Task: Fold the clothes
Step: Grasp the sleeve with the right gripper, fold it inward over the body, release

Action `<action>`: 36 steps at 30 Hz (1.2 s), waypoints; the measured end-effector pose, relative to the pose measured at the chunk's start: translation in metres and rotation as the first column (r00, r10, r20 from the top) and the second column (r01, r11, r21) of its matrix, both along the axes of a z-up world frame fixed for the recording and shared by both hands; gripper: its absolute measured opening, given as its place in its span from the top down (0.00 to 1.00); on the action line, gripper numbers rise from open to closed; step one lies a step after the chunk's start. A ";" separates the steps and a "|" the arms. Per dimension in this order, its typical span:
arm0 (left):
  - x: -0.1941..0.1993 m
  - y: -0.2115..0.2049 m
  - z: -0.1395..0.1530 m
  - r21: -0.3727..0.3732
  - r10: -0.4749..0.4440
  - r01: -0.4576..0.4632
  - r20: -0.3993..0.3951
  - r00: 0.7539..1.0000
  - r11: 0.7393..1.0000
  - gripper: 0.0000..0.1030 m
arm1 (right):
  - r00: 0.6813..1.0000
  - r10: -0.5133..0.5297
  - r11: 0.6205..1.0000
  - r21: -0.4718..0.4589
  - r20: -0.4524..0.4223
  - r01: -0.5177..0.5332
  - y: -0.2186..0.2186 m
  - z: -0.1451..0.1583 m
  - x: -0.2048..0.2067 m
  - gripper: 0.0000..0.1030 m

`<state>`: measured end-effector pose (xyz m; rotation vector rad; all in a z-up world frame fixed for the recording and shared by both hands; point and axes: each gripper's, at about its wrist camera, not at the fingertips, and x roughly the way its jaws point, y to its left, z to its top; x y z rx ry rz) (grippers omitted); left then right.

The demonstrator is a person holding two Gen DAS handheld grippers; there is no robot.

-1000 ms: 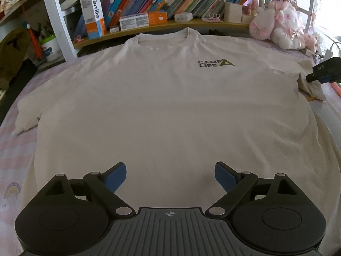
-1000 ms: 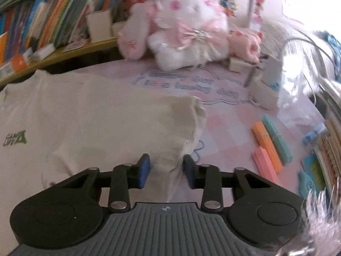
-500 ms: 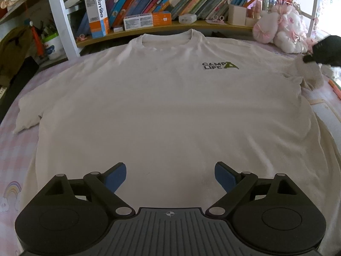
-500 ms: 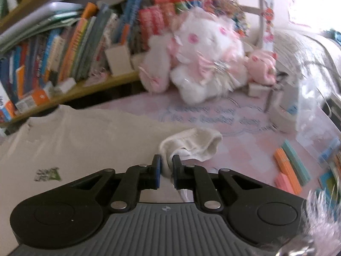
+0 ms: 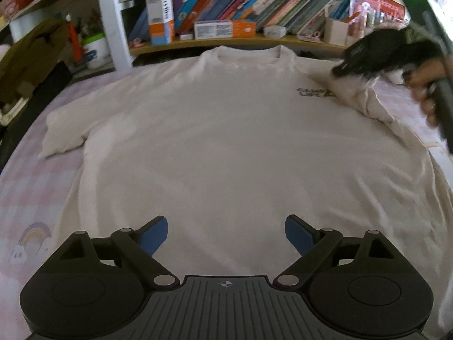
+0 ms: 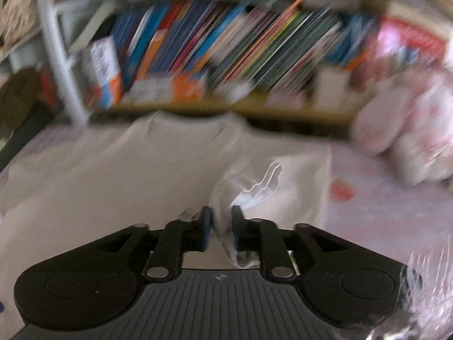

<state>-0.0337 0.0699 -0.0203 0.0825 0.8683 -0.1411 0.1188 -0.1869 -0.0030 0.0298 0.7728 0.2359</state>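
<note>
Left wrist view: our left gripper hangs over the hem end of the t-shirt, jaws spread wide with nothing between them. The shirt lies front-up on the pink checked bed cover, collar far ahead of the jaws by the bookshelf. Its left sleeve lies out flat well off to the left of the jaws. Far ahead and to the right, our right gripper has the right sleeve lifted and bunched, carried in over the chest right beside the green logo.

What could go wrong here: with the left jaws holding nothing, the body isn't pinned. A hard tug on the sleeve could drag the whole shirt sideways and wrinkle the flat part.

Right wrist view: heavily smeared, so take this loosely. The right gripper has its jaws nearly together with a wad of pale fabric pinched between them, which we reckon is the sleeve. The rest of the shirt spreads ahead and left of the jaws, and a pink plush toy sits off to the right.

Risks as we see them: the bite looks like a thin bunch near the fingertips, so the cloth could slip out mid-swing. And because it's bunched, the sleeve could land as a lump on the chest, leaving a crooked fold line.
</note>
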 end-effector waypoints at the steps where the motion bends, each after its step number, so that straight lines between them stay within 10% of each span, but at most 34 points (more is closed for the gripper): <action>1: 0.000 0.003 0.000 -0.003 0.006 -0.006 -0.001 1.000 1.000 0.10 | 0.999 0.018 1.000 0.013 -0.031 -0.018 0.008 -0.008 0.003 0.72; 10: -0.002 0.022 -0.001 -0.014 0.028 -0.028 0.003 1.000 1.000 0.10 | 0.999 0.031 0.971 0.239 -0.035 -0.021 -0.028 0.009 -0.035 0.63; 14: -0.005 0.021 0.001 -0.003 0.011 -0.011 0.014 1.000 1.000 0.10 | 0.997 -0.043 0.959 0.277 -0.056 0.057 -0.045 0.006 -0.009 0.43; 22: -0.010 0.019 0.005 0.019 -0.022 0.021 0.035 0.999 1.000 0.10 | 0.969 -0.134 0.930 0.313 -0.205 0.195 -0.033 -0.028 0.059 0.43; 27: -0.009 0.021 0.006 0.011 -0.023 0.022 0.035 0.999 1.000 0.10 | 0.989 0.135 0.865 0.495 -0.063 -0.086 0.003 -0.007 0.045 0.42; 36: -0.001 0.028 0.000 -0.031 -0.012 0.013 0.022 1.000 0.999 0.10 | 0.991 -0.002 0.944 0.326 -0.134 0.046 -0.029 -0.026 -0.028 0.58</action>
